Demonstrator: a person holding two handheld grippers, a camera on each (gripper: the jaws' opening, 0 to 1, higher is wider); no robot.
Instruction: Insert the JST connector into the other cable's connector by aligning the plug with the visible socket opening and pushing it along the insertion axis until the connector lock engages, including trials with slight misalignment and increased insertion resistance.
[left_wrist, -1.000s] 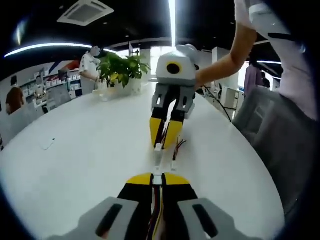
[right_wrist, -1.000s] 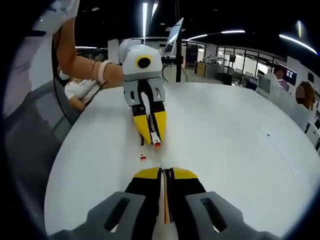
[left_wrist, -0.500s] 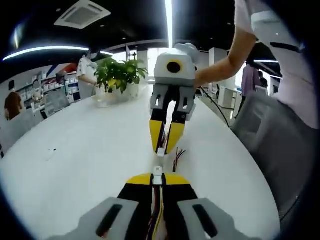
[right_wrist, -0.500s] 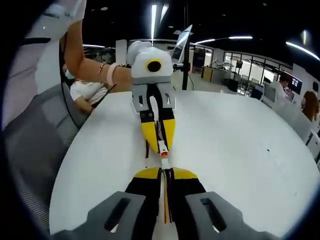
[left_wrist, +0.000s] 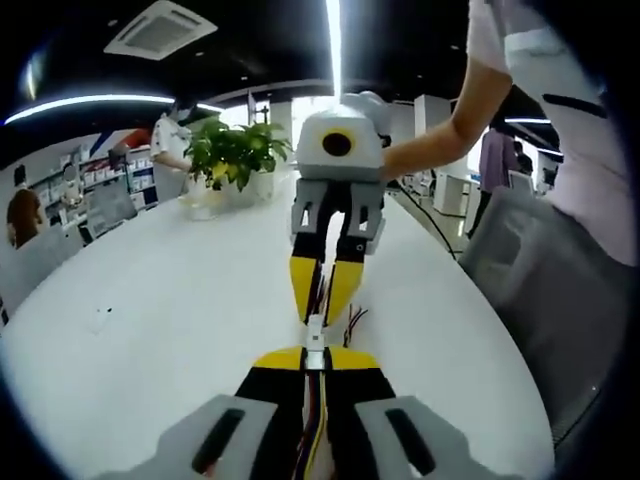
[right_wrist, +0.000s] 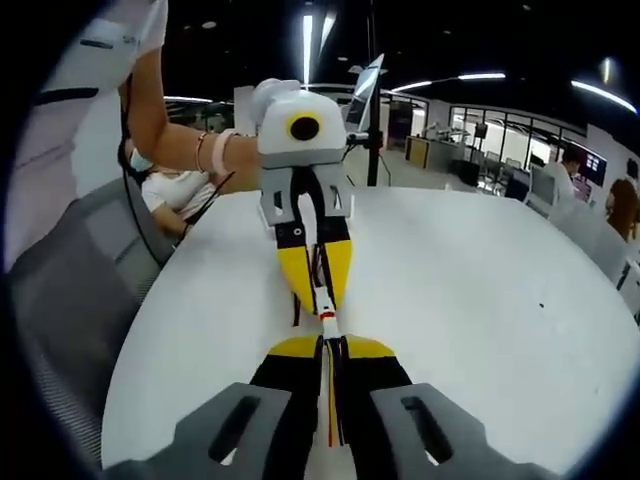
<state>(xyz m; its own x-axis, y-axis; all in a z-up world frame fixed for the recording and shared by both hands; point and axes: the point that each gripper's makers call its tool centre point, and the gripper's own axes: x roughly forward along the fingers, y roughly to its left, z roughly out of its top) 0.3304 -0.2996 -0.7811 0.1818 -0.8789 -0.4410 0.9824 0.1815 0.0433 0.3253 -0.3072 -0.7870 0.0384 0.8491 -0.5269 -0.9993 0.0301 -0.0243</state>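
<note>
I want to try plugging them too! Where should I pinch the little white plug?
Probably pinch the white plug on its two flat sides, just behind its open end, coming from the wire side. The left tool holds its cable this way, leaving the mating end free.

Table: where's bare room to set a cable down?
In the left gripper view, the white table is bare between the potted plant and the grippers. It is crowded in the middle, where the left gripper and right gripper meet over loose wires.
</note>
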